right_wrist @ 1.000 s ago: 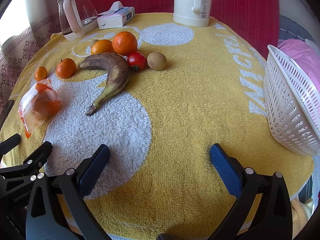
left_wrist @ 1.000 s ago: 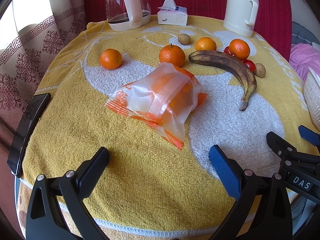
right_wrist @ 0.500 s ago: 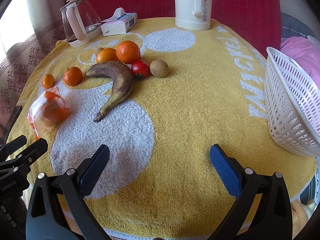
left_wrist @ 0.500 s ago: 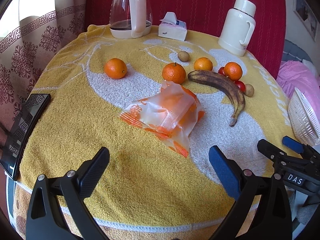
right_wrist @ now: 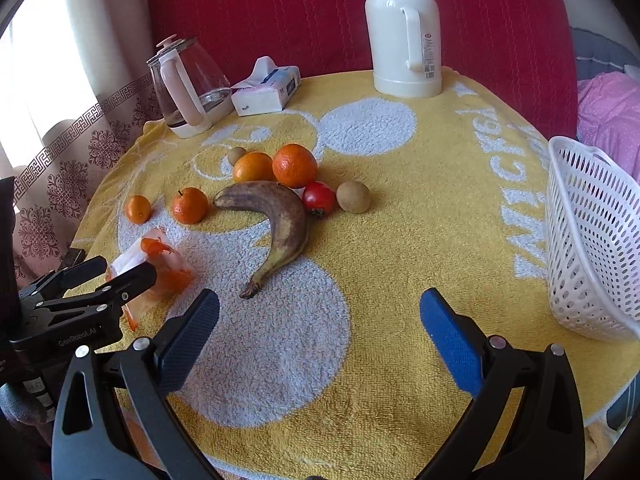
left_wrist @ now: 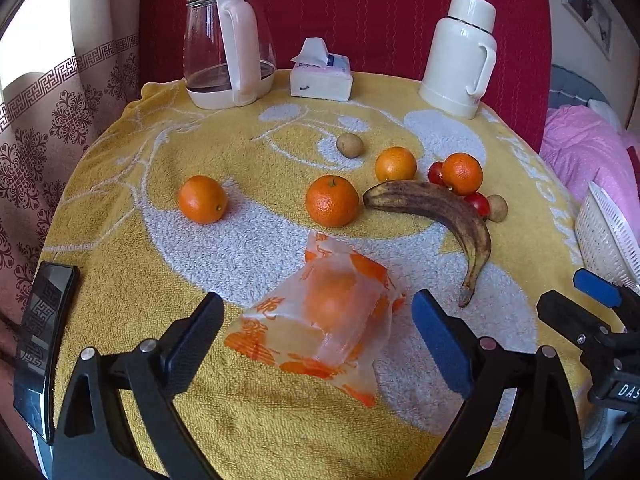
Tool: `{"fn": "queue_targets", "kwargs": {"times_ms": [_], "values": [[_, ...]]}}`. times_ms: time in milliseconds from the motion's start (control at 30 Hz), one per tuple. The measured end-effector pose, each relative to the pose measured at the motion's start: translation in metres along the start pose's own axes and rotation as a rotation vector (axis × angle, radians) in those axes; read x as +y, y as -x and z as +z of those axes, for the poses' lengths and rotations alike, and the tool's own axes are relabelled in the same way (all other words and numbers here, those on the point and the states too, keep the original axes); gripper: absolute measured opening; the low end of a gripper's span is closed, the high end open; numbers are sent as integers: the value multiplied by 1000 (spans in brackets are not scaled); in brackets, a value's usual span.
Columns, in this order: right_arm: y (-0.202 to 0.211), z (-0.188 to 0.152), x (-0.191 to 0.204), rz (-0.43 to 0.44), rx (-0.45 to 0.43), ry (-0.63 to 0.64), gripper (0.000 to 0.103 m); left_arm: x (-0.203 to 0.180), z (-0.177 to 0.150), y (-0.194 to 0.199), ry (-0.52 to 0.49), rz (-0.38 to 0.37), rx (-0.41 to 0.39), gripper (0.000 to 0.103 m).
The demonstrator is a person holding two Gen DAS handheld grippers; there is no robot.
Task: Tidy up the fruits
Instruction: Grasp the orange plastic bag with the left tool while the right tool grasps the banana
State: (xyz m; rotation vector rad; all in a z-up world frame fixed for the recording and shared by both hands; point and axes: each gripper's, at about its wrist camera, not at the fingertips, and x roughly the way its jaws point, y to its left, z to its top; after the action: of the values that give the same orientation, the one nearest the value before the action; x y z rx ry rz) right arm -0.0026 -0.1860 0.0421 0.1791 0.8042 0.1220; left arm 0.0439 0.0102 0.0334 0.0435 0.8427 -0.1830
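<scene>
Closing in, the left gripper had its jaws spread wide but narrowing around the orange-printed plastic bag lying on the yellow towel, pads not yet pressing it. The right gripper hung with jaws wide apart and nothing between them. Beyond sat the overripe banana beside the oranges, a tomato and a kiwi; the white basket waited at the right edge.

Bright daylight enters beside the curtain, overexposed there; soft shadows fall away from it. Fisheye bends the edges; the plastic bag is slightly blurred.
</scene>
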Motion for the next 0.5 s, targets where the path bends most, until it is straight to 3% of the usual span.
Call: {"fn": "queue_targets", "kwargs": {"times_ms": [300,400,500], "values": [[-6,4,7,8,16,35,101,0,-4,-29,-14,-13,38,92],[-11,6,11,10,27,54,101,4,-3,-31,9,-27,40,89],[-17,9,15,10,35,74,101,8,-5,-27,28,-20,17,78]]}}
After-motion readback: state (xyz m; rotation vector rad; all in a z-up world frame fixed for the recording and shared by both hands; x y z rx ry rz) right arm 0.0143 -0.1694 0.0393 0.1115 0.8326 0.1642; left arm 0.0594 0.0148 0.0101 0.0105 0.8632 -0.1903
